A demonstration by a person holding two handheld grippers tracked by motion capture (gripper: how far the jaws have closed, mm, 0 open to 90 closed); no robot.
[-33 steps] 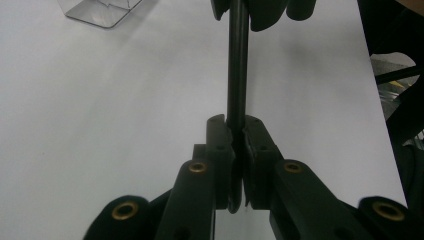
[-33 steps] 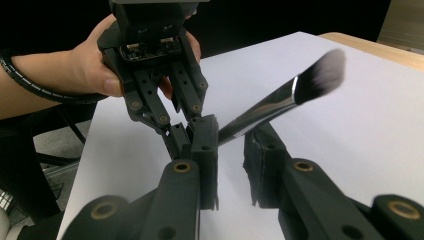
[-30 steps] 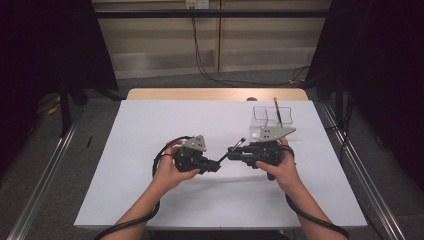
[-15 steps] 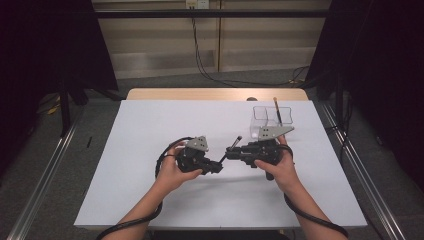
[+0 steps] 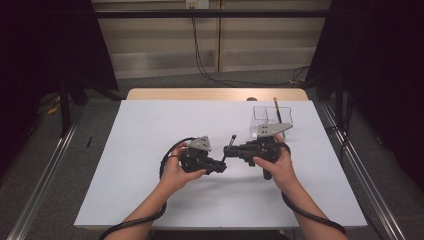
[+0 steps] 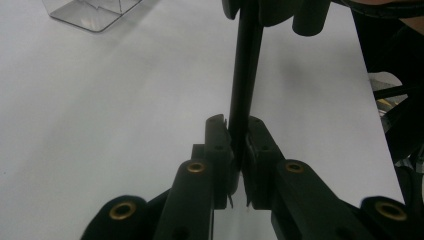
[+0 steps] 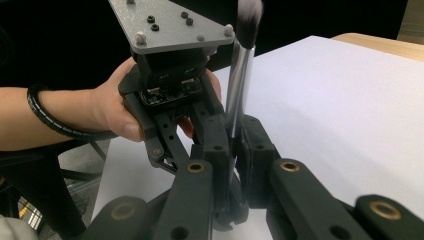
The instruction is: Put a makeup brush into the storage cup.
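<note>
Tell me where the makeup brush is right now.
In the high view the makeup brush sits mid-table, clamped between the left gripper and right gripper, left of the clear box.

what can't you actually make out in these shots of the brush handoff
- Brush tip: blurred and cut off by the top edge in the right gripper view.
- Brush handle's lower end: hidden between the left tool pads in the left gripper view.
- Brush in the high view: too small, half covered by both tools.
- Clear box: cut off by the top edge in the left gripper view; the thin stick in it is too small to identify.
</note>
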